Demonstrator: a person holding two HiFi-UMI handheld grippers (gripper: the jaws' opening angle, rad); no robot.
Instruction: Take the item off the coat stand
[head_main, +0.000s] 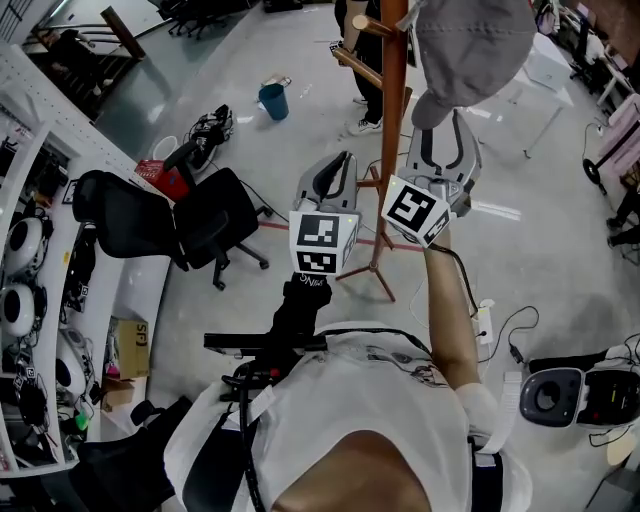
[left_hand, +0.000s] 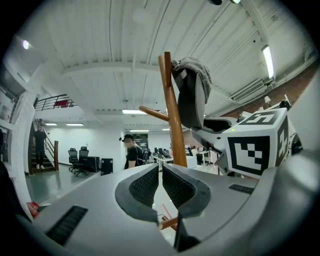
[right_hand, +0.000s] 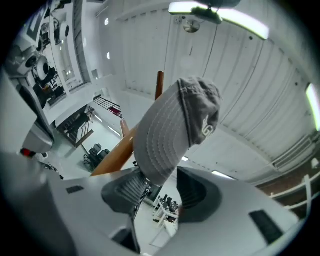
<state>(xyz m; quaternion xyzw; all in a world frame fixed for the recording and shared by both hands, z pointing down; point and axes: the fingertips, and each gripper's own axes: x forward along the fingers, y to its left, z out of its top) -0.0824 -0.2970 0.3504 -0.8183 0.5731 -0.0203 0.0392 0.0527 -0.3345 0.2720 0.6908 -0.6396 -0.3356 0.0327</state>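
**Cap on stand, brim edge inside open right jaws**

Right gripper (head_main: 447, 150) is angled up at the grey cap (head_main: 470, 50). Its jaws are spread wide. In the right gripper view the brim's rounded edge (right_hand: 160, 150) dips between the two pads; it is close against one pad and clear of the other, so no clamp on it.

The cap hangs near the top of the wooden coat stand (head_main: 392, 120), crown against the post and brim pointing down. From the left gripper view it sits on the post's far side (left_hand: 192, 95), above a side peg (left_hand: 152, 112).

Left gripper (head_main: 335, 180) is level, just beside the right one and short of the post. Its jaws are drawn together to a thin slit, with nothing in them (left_hand: 161, 185).

Clearance:
- Stand's feet (head_main: 378, 275) are on bare floor, open on most sides.
- Black office chair (head_main: 215, 215) is off to the left, apart from the feet.
- Blue bucket (head_main: 272, 100) is further out, well apart.
- A person (head_main: 362, 60) stands just behind the post.
- White table (head_main: 545, 65) is to the right, well apart.
- Open air above the cap up to the ceiling in both gripper views.
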